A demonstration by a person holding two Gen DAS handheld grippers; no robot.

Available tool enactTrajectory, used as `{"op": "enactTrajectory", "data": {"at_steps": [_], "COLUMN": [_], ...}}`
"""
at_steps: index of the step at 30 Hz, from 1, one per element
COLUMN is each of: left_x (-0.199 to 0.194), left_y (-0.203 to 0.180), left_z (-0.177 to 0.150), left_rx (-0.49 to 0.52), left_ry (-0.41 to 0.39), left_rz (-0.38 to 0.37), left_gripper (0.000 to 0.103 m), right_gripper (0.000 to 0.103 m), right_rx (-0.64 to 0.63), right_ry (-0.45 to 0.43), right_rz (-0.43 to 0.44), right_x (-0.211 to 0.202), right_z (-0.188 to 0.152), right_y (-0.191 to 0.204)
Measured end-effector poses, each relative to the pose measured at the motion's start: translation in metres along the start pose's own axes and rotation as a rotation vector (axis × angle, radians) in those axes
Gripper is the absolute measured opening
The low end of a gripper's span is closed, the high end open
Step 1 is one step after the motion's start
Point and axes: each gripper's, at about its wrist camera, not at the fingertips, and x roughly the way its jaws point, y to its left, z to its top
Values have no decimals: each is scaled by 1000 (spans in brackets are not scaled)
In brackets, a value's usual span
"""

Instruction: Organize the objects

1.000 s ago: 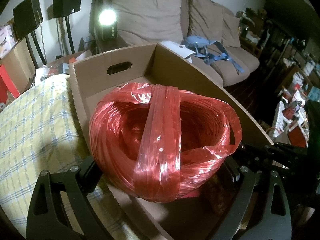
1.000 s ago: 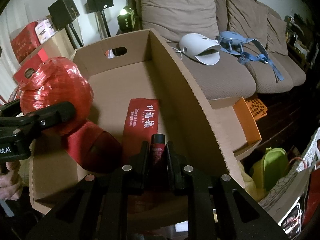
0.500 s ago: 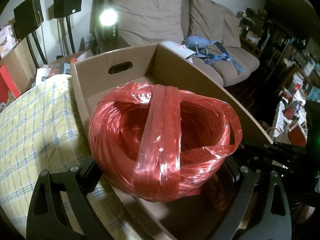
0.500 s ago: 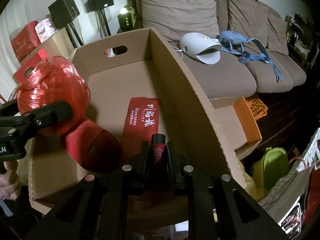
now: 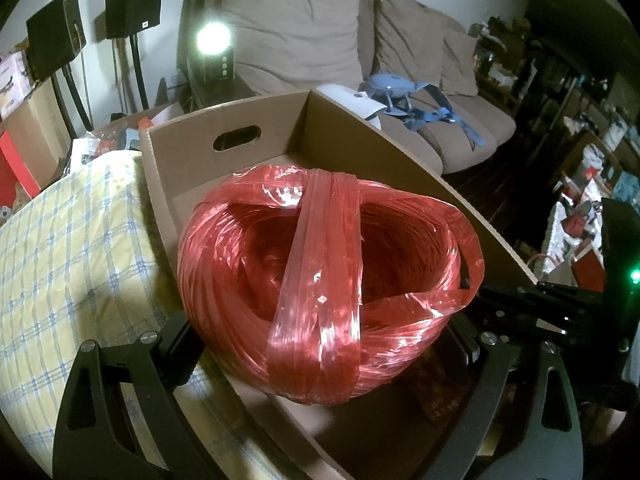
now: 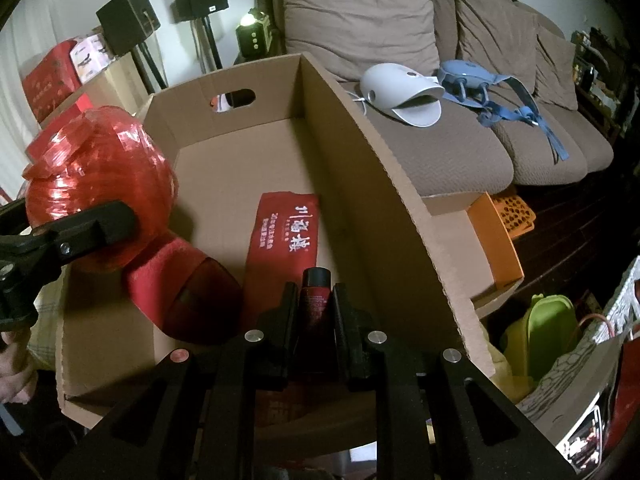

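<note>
Left wrist view: 1 big ball of red plastic twine (image 5: 328, 280) fills the frame, clamped betw. the left tongs (image 5: 326, 344), both fingers pressing its sides; it hangs over the near left edge of 1 open cardboard box (image 5: 304, 136). Box floor mostly hidden behind the ball. 1 checked cloth (image 5: 68, 264) to the left of box, what it covers can't tell. Behind: 1 sofa (image 5: 420, 80), 2 speakers (image 5: 132, 0) on stands, 1 bright lamp (image 5: 214, 38). Right tongs' black frame pokes in at right edge, cut off.

Right wrist view: right tongs (image 6: 315, 312) closed on 1 small dark red bottle (image 6: 315, 292), held low inside the box (image 6: 360, 152) near its front. In box: 1 red packet (image 6: 286, 232) w/ white lettering lying flat, 1 red cap (image 6: 180, 284) partly under the twine ball (image 6: 100, 184). Left tongs' finger (image 6: 92, 228) crosses the ball. 1 hand (image 6: 14, 360) cut off at left edge. On sofa: 1 white gadget (image 6: 400, 92), 1 blue strap thing (image 6: 492, 88); what they are unclear. Beside box: 1 orange basket (image 6: 500, 220), 1 green container (image 6: 548, 332), partly hidden.
</note>
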Motion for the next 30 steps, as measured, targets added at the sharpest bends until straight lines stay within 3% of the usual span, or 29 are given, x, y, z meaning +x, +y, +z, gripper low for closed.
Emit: {"op": "enactTrajectory", "data": {"at_steps": [30], "left_x": [-4], "left_y": [-9], "left_z": [-9], "left_rx": [-5], "left_ry": [16], "left_rz": [-15], "left_gripper": [96], "right_gripper": [16], "right_rx": [-16], "right_ry": [20], "right_rz": [10], "right_x": [3], "right_z": [0], "right_y": [4]}}
